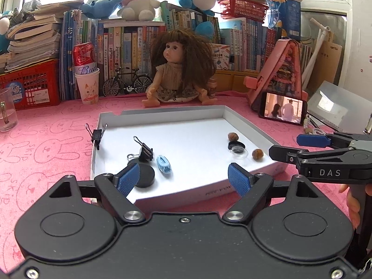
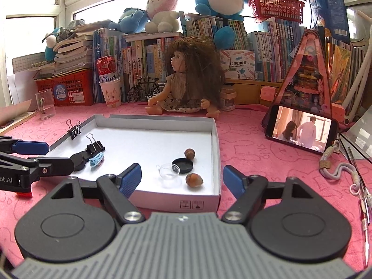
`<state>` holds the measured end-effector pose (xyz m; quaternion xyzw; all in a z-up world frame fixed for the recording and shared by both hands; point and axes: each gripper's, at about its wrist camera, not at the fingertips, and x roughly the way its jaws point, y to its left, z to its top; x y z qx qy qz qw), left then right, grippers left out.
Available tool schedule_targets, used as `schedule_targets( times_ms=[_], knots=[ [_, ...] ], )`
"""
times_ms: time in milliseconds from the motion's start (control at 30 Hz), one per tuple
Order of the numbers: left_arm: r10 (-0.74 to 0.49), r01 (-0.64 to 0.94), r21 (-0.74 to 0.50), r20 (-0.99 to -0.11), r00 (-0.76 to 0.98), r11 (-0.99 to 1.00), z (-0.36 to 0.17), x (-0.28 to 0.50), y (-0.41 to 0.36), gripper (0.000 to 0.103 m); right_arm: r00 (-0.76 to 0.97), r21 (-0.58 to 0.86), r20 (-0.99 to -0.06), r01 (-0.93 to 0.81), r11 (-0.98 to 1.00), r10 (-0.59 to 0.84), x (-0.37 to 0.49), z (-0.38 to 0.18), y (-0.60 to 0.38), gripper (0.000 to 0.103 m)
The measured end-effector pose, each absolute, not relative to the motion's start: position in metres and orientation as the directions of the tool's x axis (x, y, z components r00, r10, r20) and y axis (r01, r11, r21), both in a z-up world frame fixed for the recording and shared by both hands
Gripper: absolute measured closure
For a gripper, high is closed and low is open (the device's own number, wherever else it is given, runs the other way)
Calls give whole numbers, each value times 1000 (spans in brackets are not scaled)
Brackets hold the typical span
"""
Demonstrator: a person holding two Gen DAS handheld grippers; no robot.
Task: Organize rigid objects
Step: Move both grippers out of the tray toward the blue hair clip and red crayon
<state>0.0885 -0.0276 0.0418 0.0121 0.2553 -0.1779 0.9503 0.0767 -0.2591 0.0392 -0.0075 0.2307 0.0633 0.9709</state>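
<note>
We hold both grippers, left (image 1: 183, 177) and right (image 2: 182, 180), at the tray's (image 2: 215, 144) near edge, jaws spread wide and empty. Clips (image 2: 95, 146), nuts (image 2: 194, 180), and caps (image 2: 182, 165) lie inside the tray.

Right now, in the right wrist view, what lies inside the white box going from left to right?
Binder clip on the wall → second binder clip → black disc → blue clip → clear cup → black lid
</note>
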Motion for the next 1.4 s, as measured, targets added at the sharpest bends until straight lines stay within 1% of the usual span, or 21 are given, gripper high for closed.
schedule_targets(
  times_ms=[367,500,633,900,1067,1233,1300,1400],
  knots=[
    [-369,393,-70,-523,768,917,29,60,-31,21,879,-51,-453,-190,981,147,47,29,-253,16],
    [-377,403,-75,-542,752,912,22,52,-31,21,864,-50,-465,-243,969,193,38,20,-255,16],
    [-378,405,-79,-555,741,911,18,46,-31,21,851,-60,-484,-266,962,205,32,14,-255,16],
    [-383,407,-89,-563,733,909,14,37,-30,21,840,-64,-500,-281,958,213,25,6,-257,16],
    [-376,410,-74,-572,729,909,11,33,-32,21,832,-65,-510,-287,956,216,25,1,-257,16],
    [-394,426,-86,-574,718,901,9,29,-33,21,822,-58,-520,-305,951,232,25,-4,-257,16],
    [-402,438,-85,-579,709,895,8,27,-34,22,819,-46,-520,-310,950,242,26,-5,-258,16],
    [-426,469,-85,-583,692,879,7,23,-37,26,815,-29,-518,-321,947,260,26,-6,-259,20]
  ],
)
